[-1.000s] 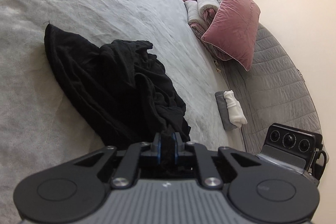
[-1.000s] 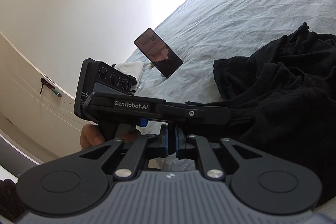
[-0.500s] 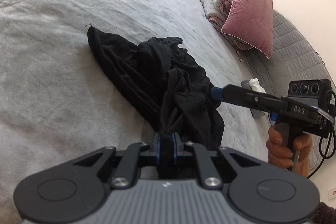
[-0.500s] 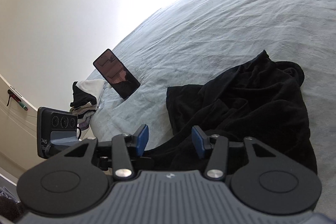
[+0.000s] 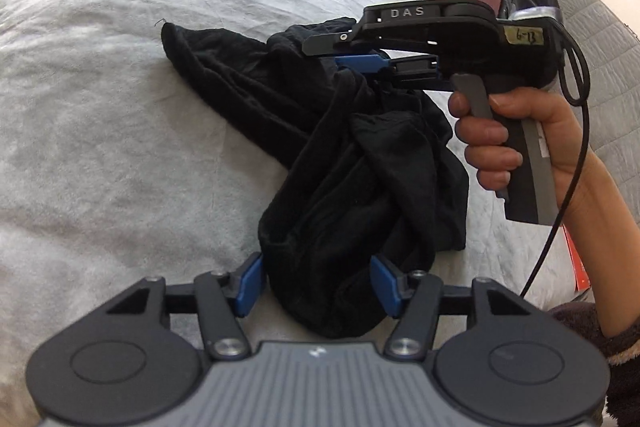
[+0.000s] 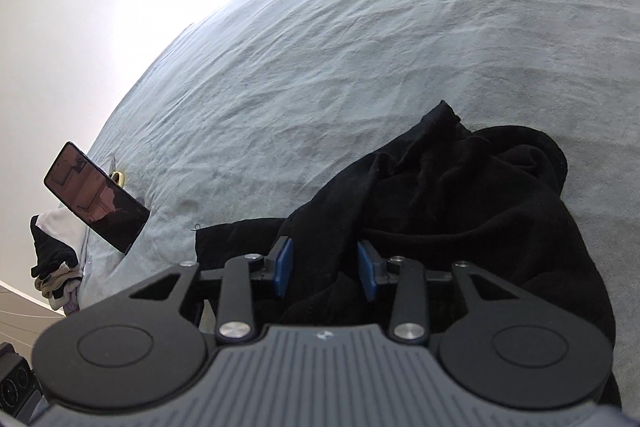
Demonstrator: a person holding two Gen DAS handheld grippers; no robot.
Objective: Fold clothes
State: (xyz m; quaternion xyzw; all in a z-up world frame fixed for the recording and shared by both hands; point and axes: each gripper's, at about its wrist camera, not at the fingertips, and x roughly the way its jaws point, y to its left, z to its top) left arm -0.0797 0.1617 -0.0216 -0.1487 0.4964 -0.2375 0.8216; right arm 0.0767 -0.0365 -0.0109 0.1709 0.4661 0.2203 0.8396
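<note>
A: So where does it stand? The black garment (image 5: 352,163) lies crumpled in a twisted heap on the bed (image 5: 100,107), mid-frame in the left wrist view, one pointed end trailing toward the upper left.

B: And the left gripper (image 5: 316,287) has its fingers spread wide, one on each side of the near lump of cloth, clamping nothing. The right gripper (image 6: 325,267) is likewise wide apart, with a fold of cloth lying between its pads but not pinched.

A: That's my worry. Close on a bunched lump and you likely catch several layers at once, so a lift would bring up a knot, not an edge.

B: Agreed. I can't tell hem from sleeve in that heap. If each gripper grabs a random fold, the twist could tighten when they pull apart.

A: The two tools also sit close over the same pile; the right one reaches in from the upper right, held by a hand (image 5: 516,143). They could bump.

B: Its cable (image 5: 576,75) hangs near the cloth too and might snag. The phone (image 6: 96,197) at left edge looks well clear.
</note>
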